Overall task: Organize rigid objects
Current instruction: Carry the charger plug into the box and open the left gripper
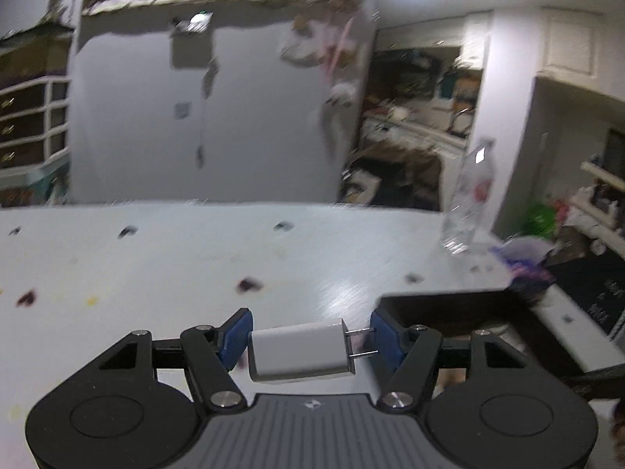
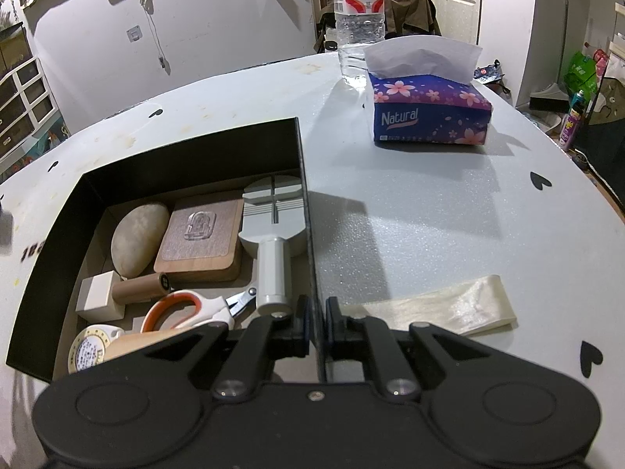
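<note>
Plastic and small, the white charger plug (image 1: pixel 299 351) in your left gripper (image 1: pixel 310 338) should be light and stiff, with smooth sides that could slip. You hold it lengthwise, one blue pad on its flat end and the other against its two metal prongs (a poor bearing surface, so it may pivot); a hold across the flat faces would be steadier. It hangs clear above the white table (image 1: pixel 156 258), with the black box (image 1: pixel 449 308) just to the right and a water bottle (image 1: pixel 470 199) farther off. This view is blurred, so finer detail is lost.

From the right wrist, your right gripper (image 2: pixel 317 322) is pinched shut on the box's thin right wall (image 2: pixel 308 234), steadying it. Inside lie a stone (image 2: pixel 138 238), a wooden block (image 2: pixel 201 234), a grey tool (image 2: pixel 273 242), scissors (image 2: pixel 195 308), a small white cube (image 2: pixel 99 295) and a tape roll (image 2: pixel 90 346). Open floor is scarce; the far strip behind the stone looks freest. Lower the plug over the left or far wall, clear of your right fingers. A tissue pack (image 2: pixel 429 113) and a pale strip (image 2: pixel 437 308) sit well outside.
</note>
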Demonstrator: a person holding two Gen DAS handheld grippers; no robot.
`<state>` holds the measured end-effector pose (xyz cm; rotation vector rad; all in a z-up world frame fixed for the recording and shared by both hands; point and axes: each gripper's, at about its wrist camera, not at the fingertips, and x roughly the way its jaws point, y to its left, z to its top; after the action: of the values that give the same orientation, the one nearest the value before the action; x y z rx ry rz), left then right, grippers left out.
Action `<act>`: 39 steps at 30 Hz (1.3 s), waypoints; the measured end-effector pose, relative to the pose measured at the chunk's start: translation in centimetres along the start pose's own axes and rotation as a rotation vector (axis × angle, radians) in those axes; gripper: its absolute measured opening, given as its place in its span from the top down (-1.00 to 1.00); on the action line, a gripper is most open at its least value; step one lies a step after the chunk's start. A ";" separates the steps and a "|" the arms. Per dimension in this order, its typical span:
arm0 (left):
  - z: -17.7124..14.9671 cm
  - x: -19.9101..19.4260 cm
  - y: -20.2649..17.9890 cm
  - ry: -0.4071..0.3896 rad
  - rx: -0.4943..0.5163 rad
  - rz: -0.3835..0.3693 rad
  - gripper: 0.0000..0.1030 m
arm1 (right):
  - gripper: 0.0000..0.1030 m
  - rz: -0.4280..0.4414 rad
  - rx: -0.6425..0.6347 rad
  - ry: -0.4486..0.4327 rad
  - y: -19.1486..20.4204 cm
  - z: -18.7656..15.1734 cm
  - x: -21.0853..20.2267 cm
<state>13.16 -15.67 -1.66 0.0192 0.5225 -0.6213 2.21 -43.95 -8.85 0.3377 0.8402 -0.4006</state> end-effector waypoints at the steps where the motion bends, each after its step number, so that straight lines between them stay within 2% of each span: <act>1: 0.4 -0.2 -0.6 -0.010 0.004 -0.016 -0.29 | 0.81 0.000 0.000 0.000 0.0 0.0 0.0; 5: 1.5 -0.4 -3.1 -0.017 0.037 -0.096 -0.29 | 0.81 0.000 0.000 0.000 0.0 0.0 0.0; 11: 1.1 0.9 -7.4 0.039 0.091 -0.235 -0.29 | 0.81 0.003 0.001 -0.001 0.0 0.0 0.0; 18: -0.2 3.7 -9.8 0.141 0.061 -0.347 -0.29 | 0.81 0.009 -0.002 -0.004 0.0 0.0 0.0; 23: -0.6 6.3 -9.9 0.292 -0.027 -0.427 -0.29 | 0.81 0.014 0.000 -0.005 -0.1 0.0 0.0; 25: -0.9 7.1 -10.4 0.345 -0.035 -0.438 -0.29 | 0.80 0.011 -0.004 -0.006 0.0 0.0 0.0; 28: -1.2 8.2 -11.2 0.385 -0.038 -0.443 -0.29 | 0.80 0.016 0.001 -0.007 -0.1 -0.1 0.0; 32: -1.4 10.0 -11.4 0.424 -0.110 -0.454 -0.34 | 0.80 0.019 0.003 -0.007 -0.2 -0.1 0.0; 34: -1.3 10.1 -11.0 0.408 -0.147 -0.451 -0.66 | 0.80 0.020 0.003 -0.007 -0.2 -0.1 0.0; 39: -0.6 9.5 -10.1 0.368 -0.155 -0.429 -0.67 | 0.80 0.021 0.003 -0.011 -0.2 -0.2 0.0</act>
<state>13.78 -29.01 -5.33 -0.1308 0.9439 -1.0033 2.03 -44.03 -8.97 0.3467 0.8250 -0.3840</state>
